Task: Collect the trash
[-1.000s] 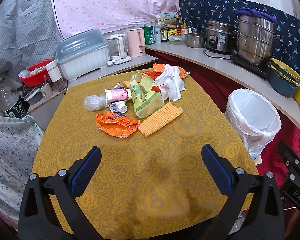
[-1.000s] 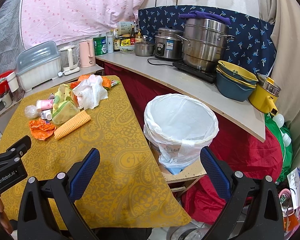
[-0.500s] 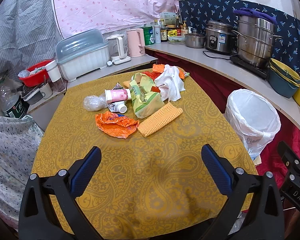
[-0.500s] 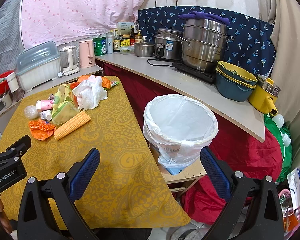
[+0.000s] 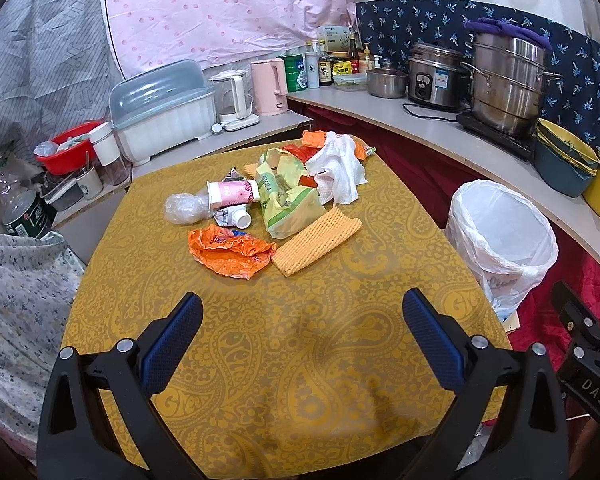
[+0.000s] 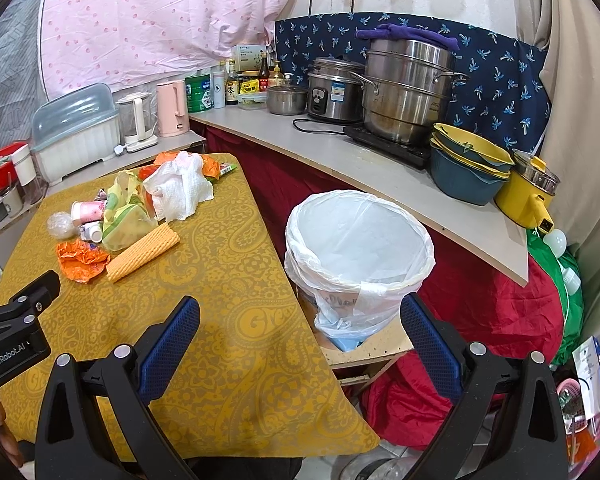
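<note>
A heap of trash lies on the far half of the yellow table (image 5: 300,340): an orange wrapper (image 5: 228,250), a yellow foam sleeve (image 5: 316,240), a green-yellow bag (image 5: 288,204), a pink paper cup (image 5: 232,194), a clear plastic ball (image 5: 184,208) and white tissue (image 5: 340,168). My left gripper (image 5: 302,344) hangs open over the near half, well short of the heap. My right gripper (image 6: 300,344) is open above the table's right edge, in front of the white-lined bin (image 6: 360,240). The same wrapper (image 6: 82,260) and sleeve (image 6: 144,252) lie far left of it.
A curved counter (image 5: 440,136) behind the bin carries steel pots (image 5: 508,80), bowls and bottles. A dish box (image 5: 164,112) and kettles stand beyond the table. Floral cloth (image 5: 16,300) hangs at the left. Red cloth (image 6: 480,312) drapes under the counter.
</note>
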A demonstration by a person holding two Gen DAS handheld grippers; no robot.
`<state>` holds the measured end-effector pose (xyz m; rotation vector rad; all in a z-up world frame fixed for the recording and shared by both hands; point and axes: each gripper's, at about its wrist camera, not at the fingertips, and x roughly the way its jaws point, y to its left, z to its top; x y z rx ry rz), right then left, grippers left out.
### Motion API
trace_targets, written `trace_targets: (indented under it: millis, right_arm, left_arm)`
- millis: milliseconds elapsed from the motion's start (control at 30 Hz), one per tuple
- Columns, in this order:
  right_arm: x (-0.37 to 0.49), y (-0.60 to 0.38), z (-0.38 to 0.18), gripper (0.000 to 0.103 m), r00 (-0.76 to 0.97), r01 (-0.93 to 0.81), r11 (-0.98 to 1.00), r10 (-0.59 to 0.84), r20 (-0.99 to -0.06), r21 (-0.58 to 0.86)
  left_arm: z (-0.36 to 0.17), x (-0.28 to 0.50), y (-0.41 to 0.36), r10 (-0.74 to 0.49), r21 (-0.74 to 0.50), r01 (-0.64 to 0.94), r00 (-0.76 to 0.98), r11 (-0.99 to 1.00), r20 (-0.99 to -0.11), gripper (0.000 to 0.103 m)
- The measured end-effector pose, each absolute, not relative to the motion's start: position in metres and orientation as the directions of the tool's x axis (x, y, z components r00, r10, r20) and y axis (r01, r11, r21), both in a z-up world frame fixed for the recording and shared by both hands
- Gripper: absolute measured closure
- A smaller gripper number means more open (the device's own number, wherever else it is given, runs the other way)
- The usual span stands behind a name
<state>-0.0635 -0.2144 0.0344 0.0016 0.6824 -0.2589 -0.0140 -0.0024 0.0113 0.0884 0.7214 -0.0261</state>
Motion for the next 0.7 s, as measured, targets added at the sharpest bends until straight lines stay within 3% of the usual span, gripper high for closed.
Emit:
trace_targets:
  millis: [700]
  right_arm:
    - [-0.04, -0.207, 0.03, 0.007, 0.731, 0.241, 0.966, -0.242, -0.638, -0.09]
  left_arm:
    - [0.005, 0.013, 0.027, -0.005, 0.021, 0.027, 0.715, 0.999, -0.699, 0.007]
